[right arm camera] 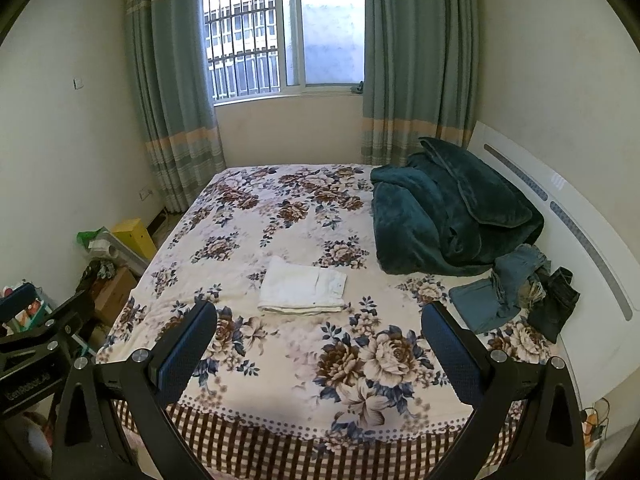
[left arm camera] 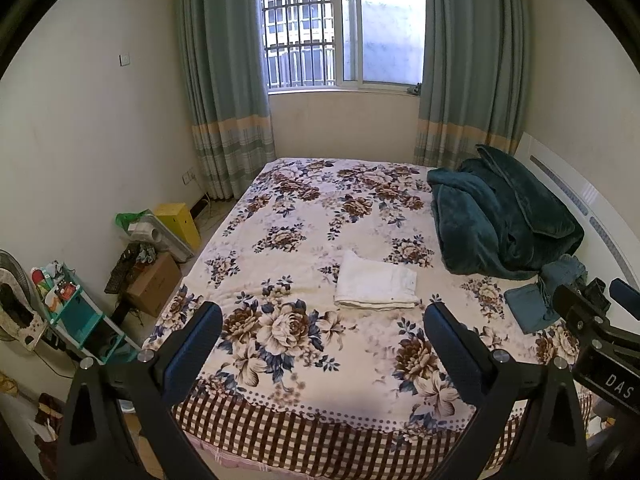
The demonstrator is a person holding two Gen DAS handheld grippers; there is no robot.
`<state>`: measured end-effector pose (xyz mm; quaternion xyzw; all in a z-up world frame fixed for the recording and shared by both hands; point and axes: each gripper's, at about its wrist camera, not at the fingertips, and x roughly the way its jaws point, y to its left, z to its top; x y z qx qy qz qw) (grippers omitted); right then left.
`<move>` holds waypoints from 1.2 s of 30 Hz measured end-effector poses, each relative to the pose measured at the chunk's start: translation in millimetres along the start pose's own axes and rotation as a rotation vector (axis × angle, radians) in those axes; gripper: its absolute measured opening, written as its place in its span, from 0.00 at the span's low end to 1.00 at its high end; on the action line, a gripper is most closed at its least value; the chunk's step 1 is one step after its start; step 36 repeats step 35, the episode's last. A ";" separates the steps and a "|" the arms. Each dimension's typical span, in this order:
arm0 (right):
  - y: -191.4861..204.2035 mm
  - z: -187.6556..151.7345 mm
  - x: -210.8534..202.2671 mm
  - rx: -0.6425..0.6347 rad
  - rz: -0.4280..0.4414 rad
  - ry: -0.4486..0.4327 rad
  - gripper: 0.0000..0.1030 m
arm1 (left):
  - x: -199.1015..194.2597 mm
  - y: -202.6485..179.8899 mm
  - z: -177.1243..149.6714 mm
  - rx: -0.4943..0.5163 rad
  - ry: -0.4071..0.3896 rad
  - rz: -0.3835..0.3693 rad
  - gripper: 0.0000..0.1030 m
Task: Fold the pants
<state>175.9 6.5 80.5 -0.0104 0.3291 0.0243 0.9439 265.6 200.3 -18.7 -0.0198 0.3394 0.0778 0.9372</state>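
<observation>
Dark jeans (right arm camera: 554,304) beside headboard (right arm camera: 592,248) show only rightward.

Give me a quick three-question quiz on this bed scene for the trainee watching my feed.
1. True or false: the white pants lie folded flat on the bed, with neither gripper touching them.
2. Multiple choice: what sits beside the headboard, right of the white pants? A) a pillow B) a heap of jeans C) a laptop
3. Fill in: the fingers of the left gripper and right gripper are both ____.

Key: 1 true; 2 B; 3 open, holding nothing.
</observation>
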 end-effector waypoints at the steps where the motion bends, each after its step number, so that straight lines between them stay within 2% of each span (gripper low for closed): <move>1: 0.9 -0.7 0.1 0.000 0.001 0.000 1.00 | 0.1 0.1 -0.1 0.000 0.000 -0.002 1.00; 36: 0.2 -3.2 -2.1 -0.001 0.003 0.009 1.00 | -5.2 -10.0 -2.4 -0.006 -0.015 -0.006 1.00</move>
